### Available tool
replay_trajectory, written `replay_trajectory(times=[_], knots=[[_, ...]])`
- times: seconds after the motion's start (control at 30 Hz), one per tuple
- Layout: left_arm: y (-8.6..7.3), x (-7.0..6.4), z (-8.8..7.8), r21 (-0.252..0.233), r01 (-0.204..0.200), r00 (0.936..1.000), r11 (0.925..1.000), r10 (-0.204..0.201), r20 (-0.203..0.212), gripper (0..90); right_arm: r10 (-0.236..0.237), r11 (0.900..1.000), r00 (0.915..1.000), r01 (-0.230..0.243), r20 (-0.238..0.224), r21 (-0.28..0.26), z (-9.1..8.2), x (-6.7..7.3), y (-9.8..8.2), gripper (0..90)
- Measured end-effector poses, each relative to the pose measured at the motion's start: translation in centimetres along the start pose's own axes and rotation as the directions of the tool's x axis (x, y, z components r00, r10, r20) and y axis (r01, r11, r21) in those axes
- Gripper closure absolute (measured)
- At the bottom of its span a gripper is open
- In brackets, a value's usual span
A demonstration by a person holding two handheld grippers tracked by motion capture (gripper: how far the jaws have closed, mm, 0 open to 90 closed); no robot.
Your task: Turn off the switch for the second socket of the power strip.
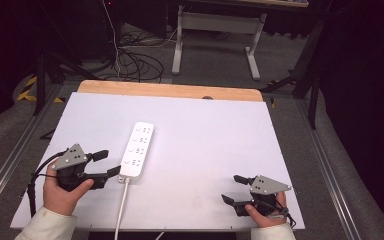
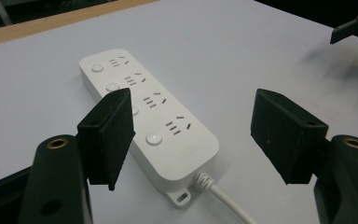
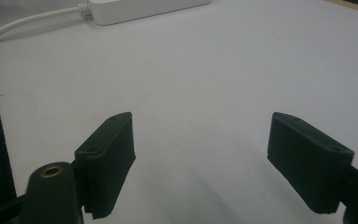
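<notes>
A white power strip (image 1: 137,150) with several sockets and round buttons lies on the white table top, its white cable (image 1: 122,207) running off the near edge. My left gripper (image 1: 107,162) is held just left of the strip's cable end, pointing at it, jaws open with nothing between them. In the left gripper view the strip (image 2: 149,119) lies ahead and below the open jaws. My right gripper (image 1: 232,189) rests at the near right of the table, open and empty, pointing left. The strip's end (image 3: 144,9) and cable (image 3: 28,23) show far off in the right gripper view.
The white board (image 1: 205,130) lies on a wooden table whose far edge (image 1: 170,90) shows. Beyond it stand a desk frame (image 1: 217,35) and loose floor cables (image 1: 135,60). Metal rails run along both sides. The right gripper (image 2: 356,35) shows in the left gripper view's upper right corner.
</notes>
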State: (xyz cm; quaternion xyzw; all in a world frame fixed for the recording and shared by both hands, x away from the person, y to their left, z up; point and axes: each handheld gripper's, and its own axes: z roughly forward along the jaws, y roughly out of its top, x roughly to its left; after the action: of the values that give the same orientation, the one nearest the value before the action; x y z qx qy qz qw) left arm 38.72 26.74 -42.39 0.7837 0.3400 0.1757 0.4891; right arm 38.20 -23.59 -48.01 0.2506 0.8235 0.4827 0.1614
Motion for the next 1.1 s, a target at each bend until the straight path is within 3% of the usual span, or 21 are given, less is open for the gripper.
replay_trajectory(times=[0.5, 0.7, 0.73, 0.77, 0.8, 0.87, 0.93, 0.97, 1.0, 1.1], knots=[[1.2, -0.2, 1.9, 0.009, 0.0, 0.9998, 1.0, 0.0, 0.021, 31.2, 0.0, 1.0, 1.0, 0.0, -0.004, 0.003, 0.0, 0.0, 0.0, 23.7], [1.0, -0.3, 2.3, -0.049, 0.023, 0.9997, 0.9985, -0.023, 0.008, 38.1, -0.002, 1.0, 1.0, 0.002, -0.006, 0.006, 0.0, 0.0, 0.0, 24.0], [1.1, -0.1, 2.4, -0.05, 0.012, 0.9999, 0.9987, -0.012, 0.012, 49.7, -0.003, 1.0, 1.0, 0.003, -0.006, 0.005, 0.0, 0.0, 0.0, 24.0], [1.1, -0.2, 2.5, -0.057, 0.028, 0.9994, 0.998, -0.026, 0.021, 49.7, -0.003, 1.0, 1.0, 0.003, -0.006, 0.005, 0.0, 0.0, 0.0, 24.0], [1.1, -0.1, 2.6, -0.061, 0.021, 0.9995, 0.9979, -0.02, 0.023, 62.1, -0.003, 1.0, 1.0, 0.003, -0.008, 0.005, 0.1, 0.0, 0.0, 24.1], [1.2, 0.1, 3.0, -0.041, 0.007, 0.9996, 0.9991, -0.006, 0.029, 66.9, -0.003, 1.0, 1.0, 0.003, -0.006, 0.007, 0.1, 0.0, 0.0, 24.1], [1.3, 0.3, 3.5, -0.016, -0.005, 0.9996, 0.9999, 0.006, 0.028, 81.4, -0.002, 1.0, 1.0, 0.002, -0.007, 0.008, 0.1, 0.0, 0.0, 24.1], [1.3, 0.4, 3.7, -0.004, -0.005, 0.9994, 1.0, 0.005, 0.034, 81.4, -0.002, 1.0, 1.0, 0.002, -0.007, 0.008, 0.1, 0.0, 0.0, 24.1], [1.3, 0.5, 4.0, 0.004, -0.012, 0.9994, 0.9999, 0.012, 0.032, 89.6, -0.002, 1.0, 0.9999, 0.003, -0.01, 0.009, 0.1, 0.0, 0.0, 24.1], [1.4, 0.9, 4.8, 0.035, -0.027, 0.9991, 0.999, 0.026, 0.033, 89.7, -0.001, 1.0, 0.9999, 0.001, -0.01, 0.011, 0.2, 0.0, -0.1, 24.1]])
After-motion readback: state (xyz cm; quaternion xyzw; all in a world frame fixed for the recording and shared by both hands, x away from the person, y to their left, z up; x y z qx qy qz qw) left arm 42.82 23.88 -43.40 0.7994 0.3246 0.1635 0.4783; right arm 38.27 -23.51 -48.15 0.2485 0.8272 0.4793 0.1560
